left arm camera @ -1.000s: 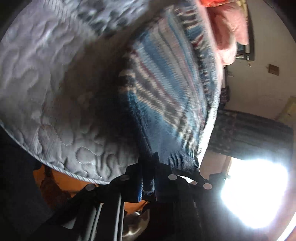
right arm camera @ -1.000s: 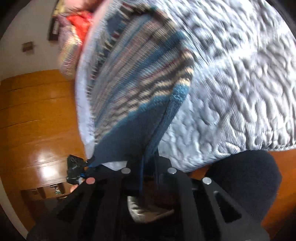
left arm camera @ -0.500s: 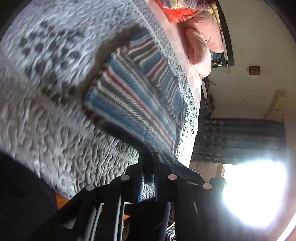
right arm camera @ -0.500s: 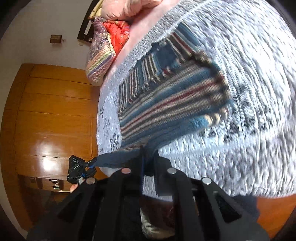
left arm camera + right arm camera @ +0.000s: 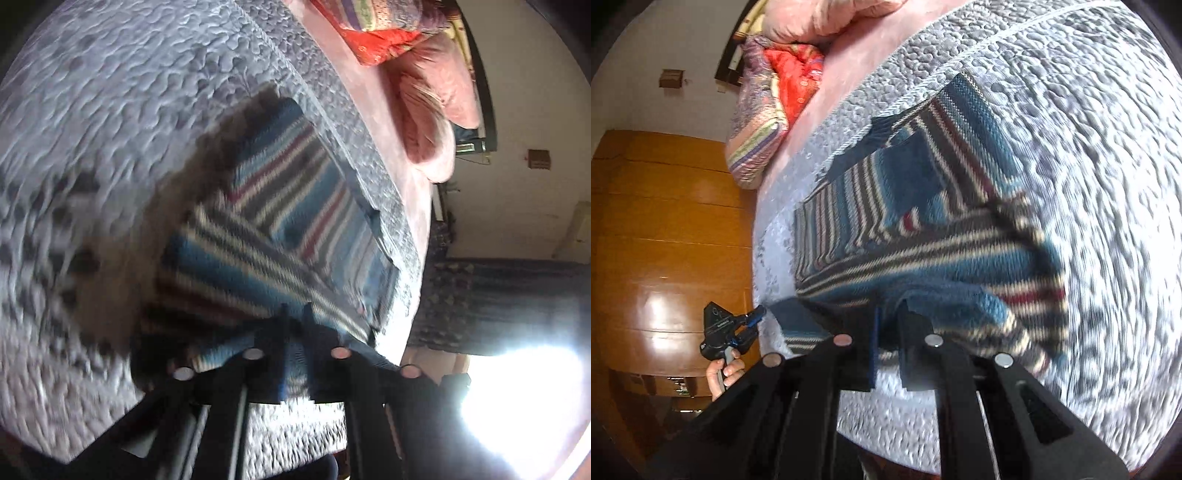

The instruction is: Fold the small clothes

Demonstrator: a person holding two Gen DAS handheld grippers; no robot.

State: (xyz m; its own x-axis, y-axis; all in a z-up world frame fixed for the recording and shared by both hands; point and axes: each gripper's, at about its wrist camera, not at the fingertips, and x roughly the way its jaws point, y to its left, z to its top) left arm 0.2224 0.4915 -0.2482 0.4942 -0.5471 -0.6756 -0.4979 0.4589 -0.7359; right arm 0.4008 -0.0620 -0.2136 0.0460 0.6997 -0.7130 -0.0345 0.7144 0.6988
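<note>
Centrally, both the left gripper (image 5: 295,314) and right gripper (image 5: 888,314) pinch the striped sweater (image 5: 923,229) on the quilted bed (image 5: 1089,184)

grey quilted bedspread (image 5: 110,110), pink pillow (image 5: 432,110), wooden wardrobe (image 5: 665,240), patterned curtain (image 5: 498,302)
</note>
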